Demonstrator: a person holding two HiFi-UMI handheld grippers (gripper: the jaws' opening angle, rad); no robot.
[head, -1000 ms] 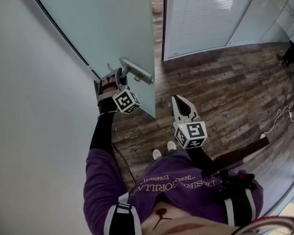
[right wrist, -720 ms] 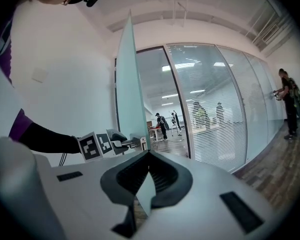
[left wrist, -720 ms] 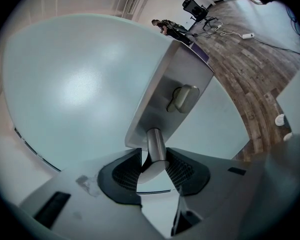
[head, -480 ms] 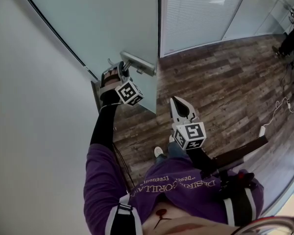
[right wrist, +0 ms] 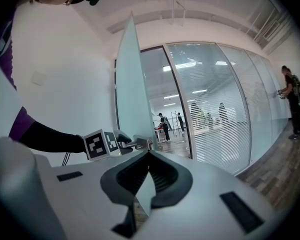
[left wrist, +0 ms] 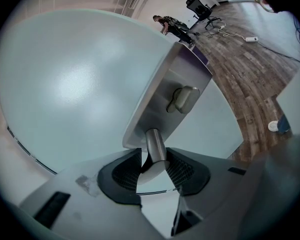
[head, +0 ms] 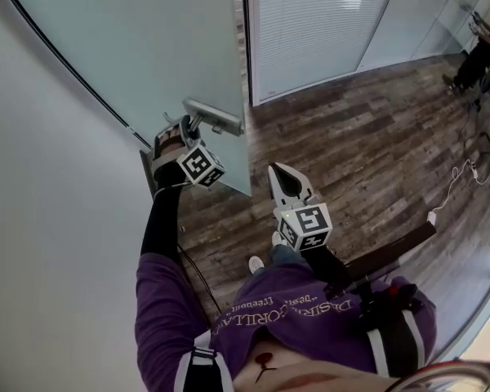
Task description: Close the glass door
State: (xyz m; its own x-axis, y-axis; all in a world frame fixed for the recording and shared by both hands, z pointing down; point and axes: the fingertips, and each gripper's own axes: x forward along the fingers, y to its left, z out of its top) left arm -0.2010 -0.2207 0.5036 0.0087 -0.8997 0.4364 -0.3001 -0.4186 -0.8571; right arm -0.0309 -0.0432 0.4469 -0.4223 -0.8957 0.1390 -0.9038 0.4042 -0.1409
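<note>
Now, left claw clamped on the handle, the purchase for swinging the door shut; door stands ajar, not yet home. Right claw pinched together, seemingly empty, held low, clear of the swing.

Head view: I get even, soft indoor light with no hard shadows. Left gripper view: heavy fisheye, black corners, and a broad diffuse glare patch on the glass door. The left tool is soft up close. Right gripper view: blinds bright, straight edges bow, corners dark.
</note>
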